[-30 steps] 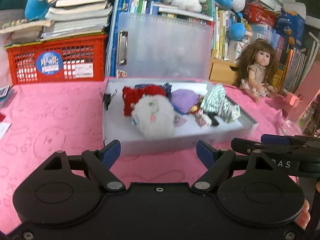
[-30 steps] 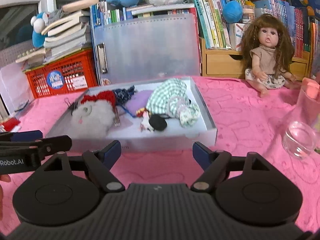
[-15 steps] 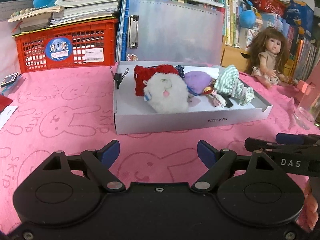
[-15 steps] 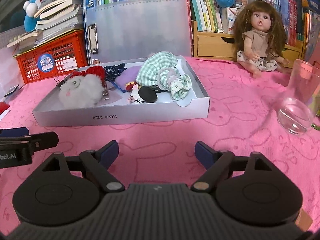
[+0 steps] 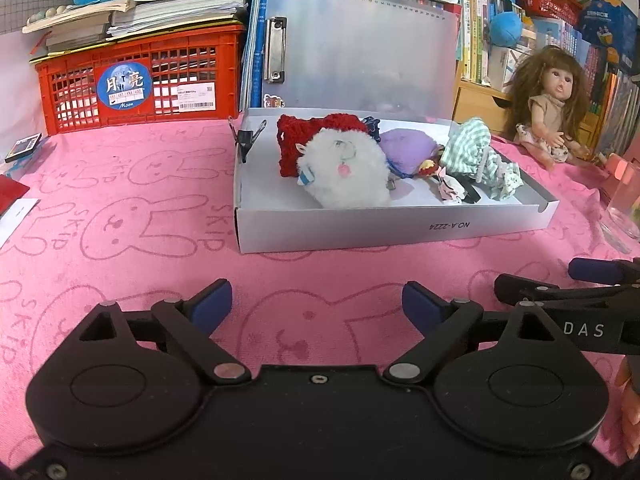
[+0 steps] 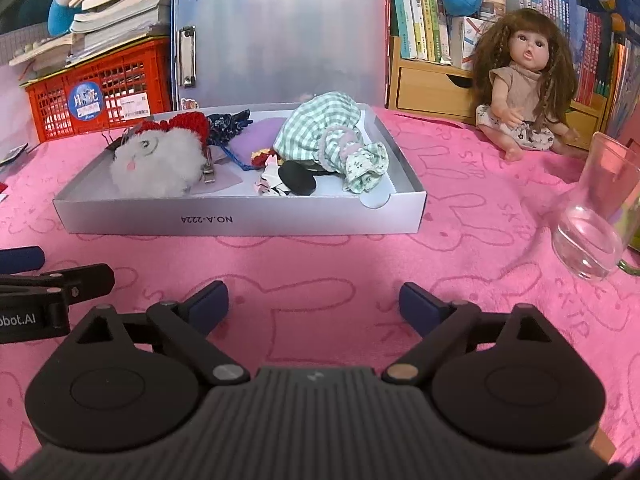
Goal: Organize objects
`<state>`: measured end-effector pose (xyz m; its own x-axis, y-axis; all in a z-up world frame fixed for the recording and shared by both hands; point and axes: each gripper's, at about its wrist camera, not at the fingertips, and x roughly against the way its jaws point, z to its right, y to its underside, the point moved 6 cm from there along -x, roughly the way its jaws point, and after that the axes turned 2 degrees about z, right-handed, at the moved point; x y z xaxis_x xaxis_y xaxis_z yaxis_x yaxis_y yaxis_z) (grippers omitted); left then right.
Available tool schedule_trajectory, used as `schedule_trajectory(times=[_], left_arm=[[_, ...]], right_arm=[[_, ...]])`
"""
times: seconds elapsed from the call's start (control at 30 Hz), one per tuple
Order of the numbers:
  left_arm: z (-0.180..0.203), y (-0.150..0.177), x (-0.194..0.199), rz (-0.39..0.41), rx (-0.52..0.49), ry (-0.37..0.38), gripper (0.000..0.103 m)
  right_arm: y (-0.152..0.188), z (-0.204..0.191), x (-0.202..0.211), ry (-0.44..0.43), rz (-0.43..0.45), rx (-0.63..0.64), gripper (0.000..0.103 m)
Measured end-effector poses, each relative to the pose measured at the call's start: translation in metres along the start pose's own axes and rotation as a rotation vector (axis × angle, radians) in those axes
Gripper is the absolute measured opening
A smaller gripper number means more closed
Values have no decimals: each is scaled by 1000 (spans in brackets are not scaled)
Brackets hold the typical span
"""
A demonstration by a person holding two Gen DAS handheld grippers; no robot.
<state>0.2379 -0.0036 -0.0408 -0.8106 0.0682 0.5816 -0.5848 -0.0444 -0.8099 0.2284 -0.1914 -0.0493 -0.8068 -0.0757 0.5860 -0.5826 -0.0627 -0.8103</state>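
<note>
Pink cloth printed with rabbit outlines covered the whole surface under my hands, from the bottom of both frames up to the clutter at the back. Nearest, at the bottom centre of the left wrist view, my left gripper hung over bare cloth with its blue-padded jaws spread wide and opening further, nothing between them. My right gripper did the same at the bottom of the right wrist view, jaws wide, opening, and gripping nothing. Each gripper showed in the other's view as a black bar at the frame edge.

Beyond them, in the middle of both frames, lay the shallow white box, its near wall marked with an upside-down label. Inside it, toward the left, a white fluffy toy rested against a red knitted piece. A purple pouch sat behind it at the centre, and a green checked cloth bundle filled the right part, with a small black round thing just in front of it. A binder clip gripped the box's left wall.

At the right edge of the right wrist view stood a clear glass. Farther back, a long-haired doll sat at the upper right. A translucent clipboard stood upright behind the box, a red crate bearing stacked books at the upper left.
</note>
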Motion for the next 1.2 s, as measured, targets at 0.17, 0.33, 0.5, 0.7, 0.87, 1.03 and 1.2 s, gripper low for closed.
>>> schedule_trajectory(times=[0.17, 0.33, 0.5, 0.7, 0.87, 1.03, 1.2], left_arm=[[-1, 0, -1, -5, 5, 0, 98], [-2, 1, -3, -13, 5, -8, 103], [3, 2, -5, -25, -25, -31, 103], [6, 3, -8, -35, -52, -55, 103], [6, 3, -8, -36, -57, -58, 103], [6, 3, -8, -36, -58, -59, 103], [6, 3, -8, -36, -58, -59, 103]], right_arm=[[0, 1, -1, 10, -8, -2, 101], [1, 2, -2, 19, -13, -4, 103], [1, 3, -2, 19, -13, -3, 103], [1, 3, -1, 19, -13, -4, 103], [0, 3, -1, 19, -13, -3, 103], [0, 3, -1, 19, -13, -3, 103], [0, 3, -1, 19, -13, -4, 103]])
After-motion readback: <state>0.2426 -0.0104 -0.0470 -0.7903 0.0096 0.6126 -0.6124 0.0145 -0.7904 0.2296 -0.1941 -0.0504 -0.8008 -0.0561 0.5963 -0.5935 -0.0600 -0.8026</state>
